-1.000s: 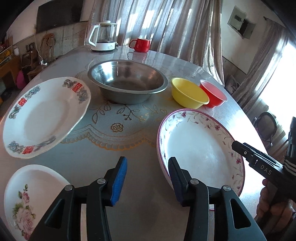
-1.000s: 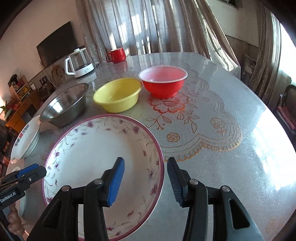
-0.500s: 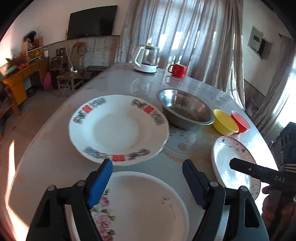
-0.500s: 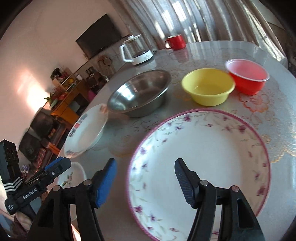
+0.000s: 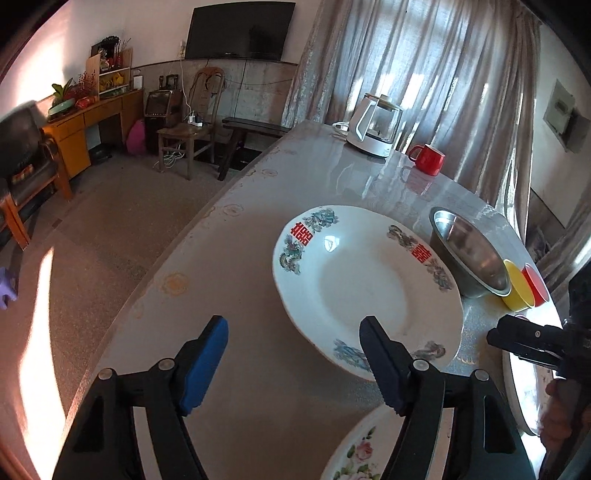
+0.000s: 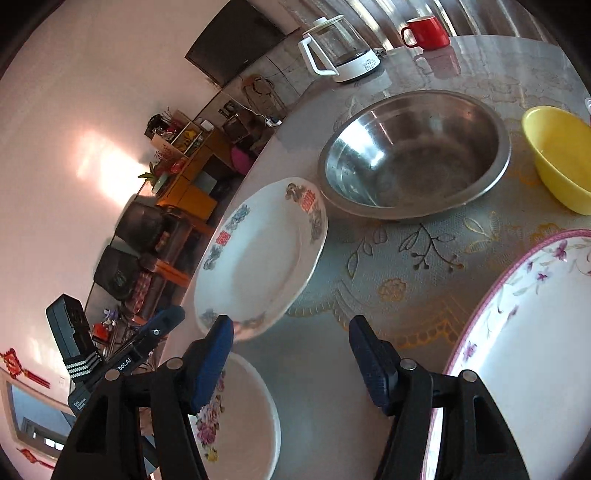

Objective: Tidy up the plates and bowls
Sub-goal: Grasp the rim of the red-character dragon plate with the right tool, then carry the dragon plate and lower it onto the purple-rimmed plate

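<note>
A white plate with red and blue motifs (image 5: 364,288) (image 6: 258,254) lies on the table. A rose plate (image 5: 360,448) (image 6: 236,417) lies nearest me. A purple-rimmed plate (image 6: 517,343) (image 5: 517,391) lies at the right. A steel bowl (image 5: 469,254) (image 6: 413,155), a yellow bowl (image 5: 515,291) (image 6: 557,155) and a red bowl (image 5: 535,284) stand behind. My left gripper (image 5: 295,365) is open and empty, above the table beside the motif plate. My right gripper (image 6: 291,363) is open and empty, between the rose plate and the purple-rimmed plate.
A white kettle (image 5: 376,125) (image 6: 340,48) and a red mug (image 5: 428,158) (image 6: 424,33) stand at the far side of the table (image 5: 229,288). The table edge runs along the left, with floor, chairs and a wooden sideboard (image 5: 85,122) beyond.
Both grippers have swung left. The left view now faces the motif plate and table edge. The right view has turned from the purple-rimmed plate toward the other two. Both jaws opened wider.
</note>
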`<state>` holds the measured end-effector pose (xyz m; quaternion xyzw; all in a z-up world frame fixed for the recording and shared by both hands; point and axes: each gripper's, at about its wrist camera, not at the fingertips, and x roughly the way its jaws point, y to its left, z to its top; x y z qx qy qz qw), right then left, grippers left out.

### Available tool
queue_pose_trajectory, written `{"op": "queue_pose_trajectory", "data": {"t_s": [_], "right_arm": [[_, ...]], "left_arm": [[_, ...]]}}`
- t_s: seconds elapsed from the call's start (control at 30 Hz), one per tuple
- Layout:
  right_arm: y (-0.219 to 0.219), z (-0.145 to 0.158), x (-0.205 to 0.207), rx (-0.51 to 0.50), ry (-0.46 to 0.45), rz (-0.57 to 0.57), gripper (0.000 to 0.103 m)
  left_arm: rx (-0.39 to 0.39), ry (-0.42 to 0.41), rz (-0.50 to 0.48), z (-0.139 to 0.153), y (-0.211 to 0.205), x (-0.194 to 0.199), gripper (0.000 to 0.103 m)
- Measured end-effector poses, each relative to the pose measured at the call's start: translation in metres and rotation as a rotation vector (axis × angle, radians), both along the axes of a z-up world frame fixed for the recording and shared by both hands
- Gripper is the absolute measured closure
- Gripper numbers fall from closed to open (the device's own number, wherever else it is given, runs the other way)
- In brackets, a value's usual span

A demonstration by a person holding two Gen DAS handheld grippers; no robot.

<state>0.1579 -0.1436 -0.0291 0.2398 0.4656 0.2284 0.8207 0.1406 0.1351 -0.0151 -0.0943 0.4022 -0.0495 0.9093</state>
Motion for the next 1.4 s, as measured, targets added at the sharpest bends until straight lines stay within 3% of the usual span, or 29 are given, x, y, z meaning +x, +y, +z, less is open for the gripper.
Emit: {"op": "queue_pose_trajectory", "data": {"t_s": [0.17, 0.37, 0.43, 0.5, 0.73, 0.83, 0.9, 0.97, 1.13, 1.4], "right_arm": [[0.014, -0.013, 0.025, -0.02, 0.056, -0.01, 0.052], [0.024, -0.026, 0.043, -0.032, 0.071, -0.026, 0.064], [0.026, -0.03, 0.05, -0.037, 0.066, -0.026, 0.064], [0.028, -0.031, 0.054, -0.045, 0.065, -0.026, 0.065], [0.043, -0.034, 0.067, -0.068, 0.048, 0.006, 0.067], [0.05, -0.034, 0.07, -0.083, 0.031, 0.023, 0.067], [0.047, -0.031, 0.068, -0.09, 0.025, 0.022, 0.066], [0.047, -0.032, 0.067, -0.092, 0.011, 0.027, 0.067], [0.039, -0.03, 0.064, -0.128, -0.002, 0.023, 0.067], [0.04, -0.028, 0.06, -0.156, 0.004, 0.018, 0.066]], "left_arm": [[-0.043, 0.034, -0.008, -0.006, 0.012, 0.025, 0.031], [-0.104, 0.061, -0.048, -0.013, 0.013, 0.051, 0.046], [-0.105, 0.067, -0.054, -0.016, 0.011, 0.061, 0.048], [-0.112, 0.081, -0.075, -0.018, 0.007, 0.071, 0.059], [-0.069, 0.125, -0.098, -0.029, -0.011, 0.098, 0.056], [-0.019, 0.099, -0.104, -0.03, -0.015, 0.095, 0.057], [-0.014, 0.088, -0.11, -0.032, -0.011, 0.089, 0.067], [-0.055, 0.09, -0.12, -0.032, -0.004, 0.083, 0.07], [-0.041, 0.098, -0.172, -0.031, -0.009, 0.062, 0.07], [-0.056, 0.103, -0.145, -0.028, -0.016, 0.065, 0.066]]}}
